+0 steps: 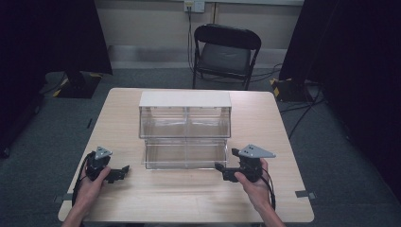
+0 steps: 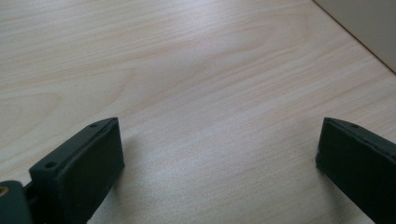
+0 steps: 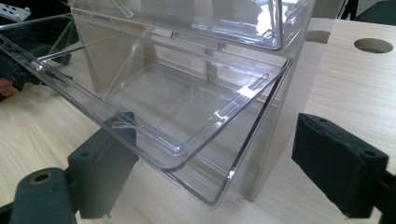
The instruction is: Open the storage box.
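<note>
**Both grippers idle at the clear drawer unit**

Grey carpet surrounds the light wood table (image 1: 189, 198); a black folding chair (image 1: 226, 54) stands beyond its far edge at 12 o'clock, with dark curtains at 9 and 3. I note the clear plastic drawer unit (image 1: 185, 127) at the table's centre, white-topped, with its lower drawer (image 3: 154, 107) tilted out toward me.

Left gripper (image 1: 120, 171) sits at about 8 o'clock from the unit, held in the left hand (image 1: 90, 187). In the left gripper view its jaws are spread wide over bare wood, gripping nothing.

Right gripper (image 1: 221, 169) sits at about 5 o'clock, in the right hand (image 1: 255, 187). In the right gripper view its jaws are wide apart. The drawer's front corner lies just beyond the left jaw; contact I cannot tell.
</note>
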`<state>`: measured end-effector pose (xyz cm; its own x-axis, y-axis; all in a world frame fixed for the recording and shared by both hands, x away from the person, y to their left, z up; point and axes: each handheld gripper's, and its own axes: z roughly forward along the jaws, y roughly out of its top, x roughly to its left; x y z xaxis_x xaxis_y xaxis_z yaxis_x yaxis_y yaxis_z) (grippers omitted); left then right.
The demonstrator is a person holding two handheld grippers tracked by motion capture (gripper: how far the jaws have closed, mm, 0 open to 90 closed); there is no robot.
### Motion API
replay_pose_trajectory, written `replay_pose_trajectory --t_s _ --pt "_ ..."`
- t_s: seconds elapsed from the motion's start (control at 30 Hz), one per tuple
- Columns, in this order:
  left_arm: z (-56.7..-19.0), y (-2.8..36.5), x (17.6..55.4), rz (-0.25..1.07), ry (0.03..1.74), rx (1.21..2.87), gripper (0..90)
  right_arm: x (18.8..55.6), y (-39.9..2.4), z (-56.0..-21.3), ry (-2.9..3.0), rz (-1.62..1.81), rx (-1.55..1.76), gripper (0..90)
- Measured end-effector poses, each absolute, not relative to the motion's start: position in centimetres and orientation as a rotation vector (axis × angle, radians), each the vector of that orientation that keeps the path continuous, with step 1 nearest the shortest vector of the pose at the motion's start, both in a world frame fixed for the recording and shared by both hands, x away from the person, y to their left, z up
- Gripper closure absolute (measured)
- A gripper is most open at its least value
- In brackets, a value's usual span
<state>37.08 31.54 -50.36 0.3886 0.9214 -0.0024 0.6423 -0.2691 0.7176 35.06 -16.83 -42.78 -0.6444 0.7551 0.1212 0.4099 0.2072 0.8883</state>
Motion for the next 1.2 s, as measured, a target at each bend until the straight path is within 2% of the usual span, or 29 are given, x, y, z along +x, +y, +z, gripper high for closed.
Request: replay_pose_trajectory --t_s 1.2 --pt "-50.4 31.6 37.1 0.562 1.334 2.013 0.3 35.4 -16.6 -41.5 2.132 1.456 1.063 13.9"
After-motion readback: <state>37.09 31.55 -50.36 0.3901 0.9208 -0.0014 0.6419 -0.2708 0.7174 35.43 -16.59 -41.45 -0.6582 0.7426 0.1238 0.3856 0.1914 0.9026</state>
